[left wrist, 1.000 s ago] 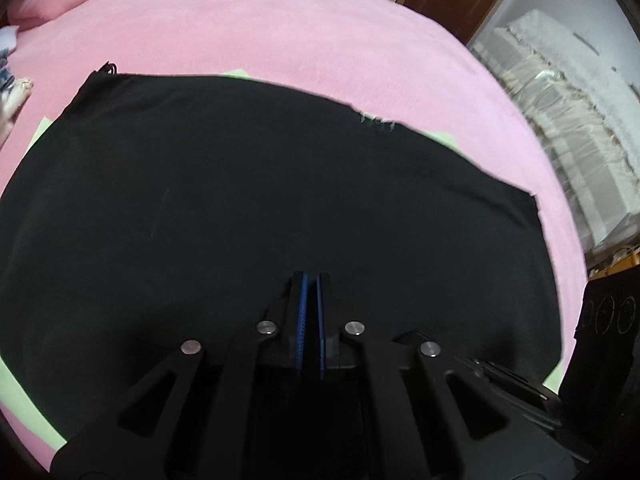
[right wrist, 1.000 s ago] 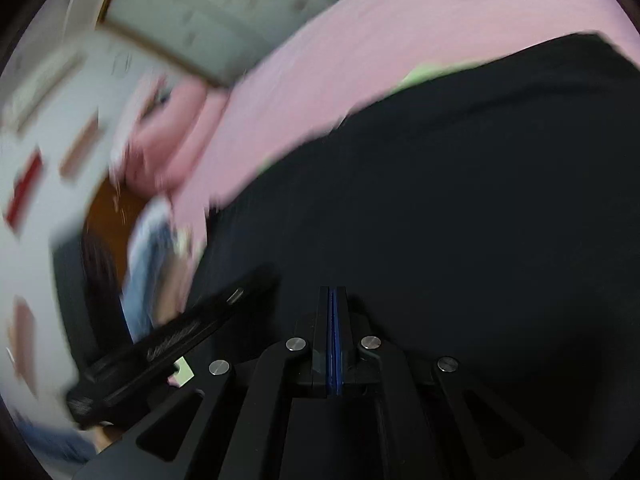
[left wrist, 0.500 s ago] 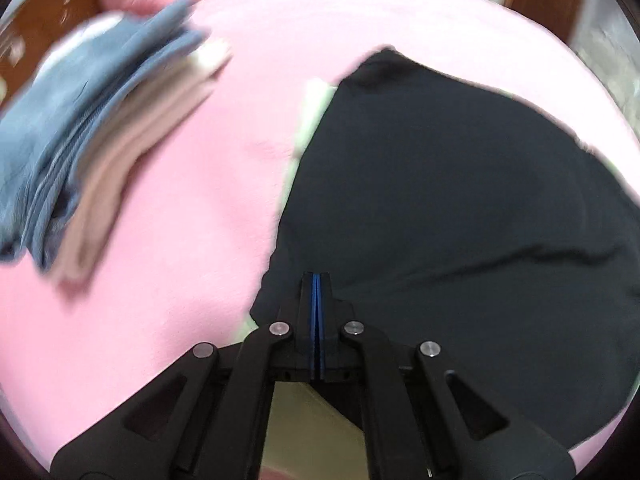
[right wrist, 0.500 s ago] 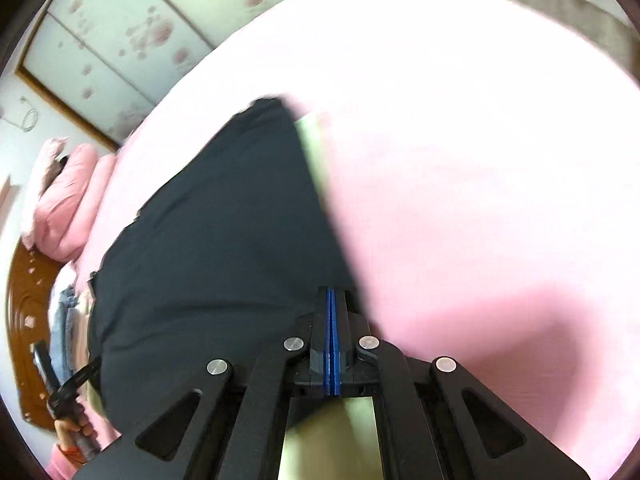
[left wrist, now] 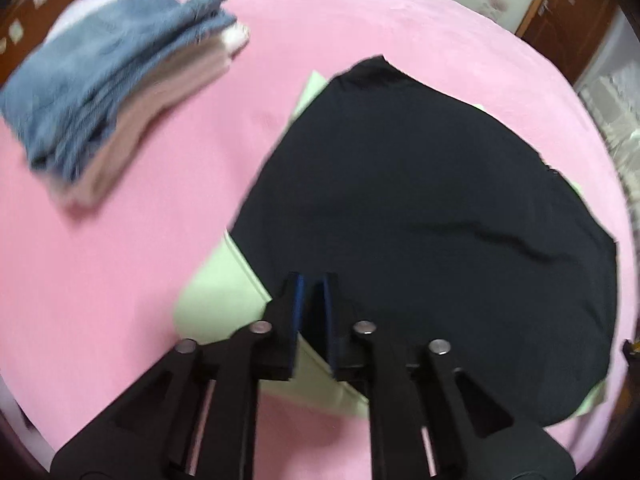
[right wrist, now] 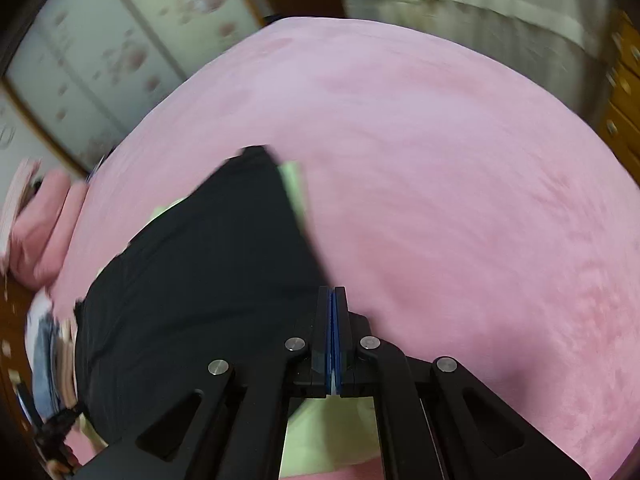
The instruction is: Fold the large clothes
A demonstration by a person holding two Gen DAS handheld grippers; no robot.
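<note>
A large black garment lies spread flat on a pale green folding board on the pink bed. My left gripper hovers at the garment's near left edge, its jaws a small gap apart and empty. In the right wrist view the black garment fills the left side, with the green board showing along its edge. My right gripper sits at the garment's near right edge, jaws pressed together; whether cloth is pinched is hidden.
A stack of folded clothes, blue on top and beige beneath, lies on the pink bed to the left. It also shows in the right wrist view. Pink pillows, wardrobe doors and wooden furniture ring the bed.
The left gripper's jaws have opened a little and the view has drawn back, showing more green board. The right gripper has moved slightly, staying shut at the garment's edge.
</note>
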